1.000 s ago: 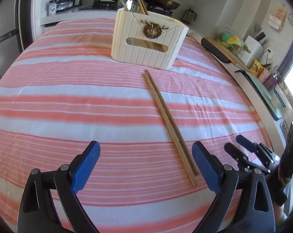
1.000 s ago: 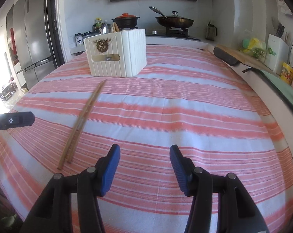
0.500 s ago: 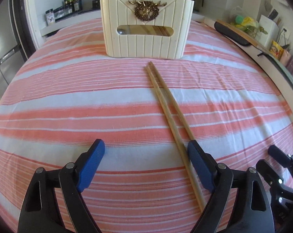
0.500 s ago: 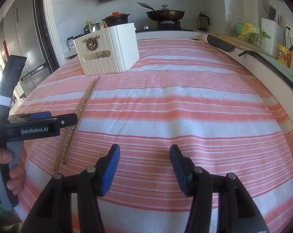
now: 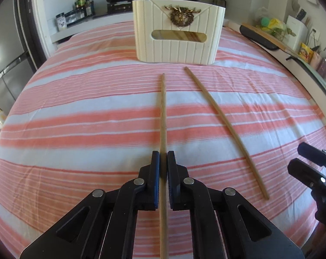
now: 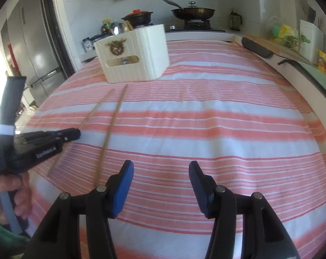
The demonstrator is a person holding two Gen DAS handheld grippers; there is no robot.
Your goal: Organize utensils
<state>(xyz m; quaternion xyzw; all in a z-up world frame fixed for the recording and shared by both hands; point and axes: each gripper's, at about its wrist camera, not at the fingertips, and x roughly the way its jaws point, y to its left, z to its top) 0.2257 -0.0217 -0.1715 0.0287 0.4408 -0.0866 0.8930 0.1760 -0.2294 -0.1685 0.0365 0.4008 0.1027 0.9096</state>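
Observation:
Two wooden chopsticks lie on the striped cloth in front of a cream utensil holder (image 5: pixel 178 32) that has utensils standing in it. My left gripper (image 5: pixel 163 157) is shut on the left chopstick (image 5: pixel 163 112), gripping it near its near end, with the tip pointing at the holder. The other chopstick (image 5: pixel 223 125) lies loose to its right, angled away. In the right wrist view the left gripper (image 6: pixel 74 132) is held by a hand at the left, and the loose chopstick (image 6: pixel 111 129) lies just ahead of my right gripper (image 6: pixel 160 168), which stands open over the cloth with nothing between its fingers.
The table's red and white striped cloth (image 5: pixel 76 108) runs to a counter edge on the right with a dark board (image 5: pixel 258 36) and packets. Behind the holder (image 6: pixel 137 58) stand a stove with a red-lidded pot (image 6: pixel 139 16) and a pan (image 6: pixel 193 11). A fridge (image 6: pixel 33 49) is far left.
My left gripper went from wide open to shut on one chopstick. The two chopsticks, side by side before, now lie spread apart. The left gripper shows further into the right wrist view.

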